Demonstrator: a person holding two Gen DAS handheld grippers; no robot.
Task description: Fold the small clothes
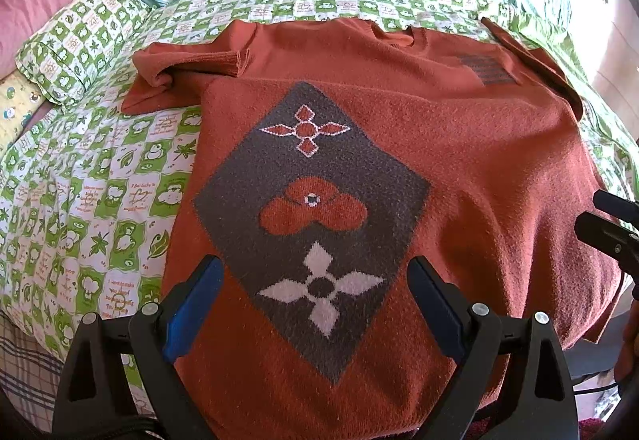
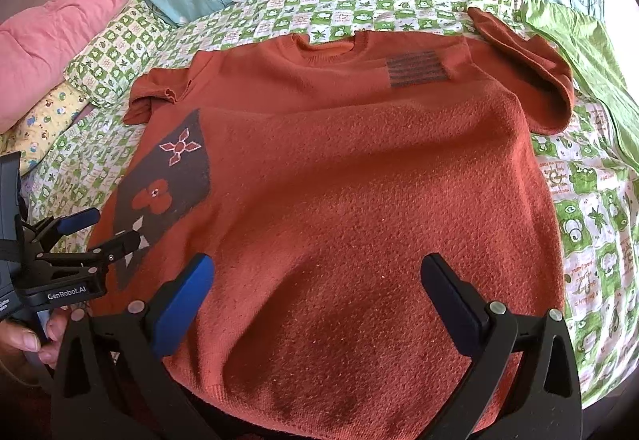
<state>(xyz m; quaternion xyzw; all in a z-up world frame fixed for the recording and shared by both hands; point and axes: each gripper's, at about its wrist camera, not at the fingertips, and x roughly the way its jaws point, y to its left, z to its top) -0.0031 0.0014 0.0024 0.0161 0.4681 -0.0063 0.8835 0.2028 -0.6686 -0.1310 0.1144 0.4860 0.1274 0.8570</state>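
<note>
Sweater (image 2: 351, 180), rust-orange knit, lies spread flat on the green checked bedsheet (image 2: 579, 224), neckline away from both tongs. Left gripper (image 1: 315, 280) hangs spread wide over the sweater's grey diamond patch (image 1: 311, 208), holding nothing; right gripper (image 2: 315, 276) likewise spread over the plain knit beside that patch (empty too). Sweater hem is hidden behind the gripper bodies; lettering on the striped chest label (image 2: 415, 68) unreadable.

Bright daylight, both views. Glare washes out upper right of left wrist view. Soft shadows in sweater (image 2: 359, 180) folds, lower centre. Strong fisheye bending, dark vignette at corners. Focus sharp at centre, softer toward edges.
</note>
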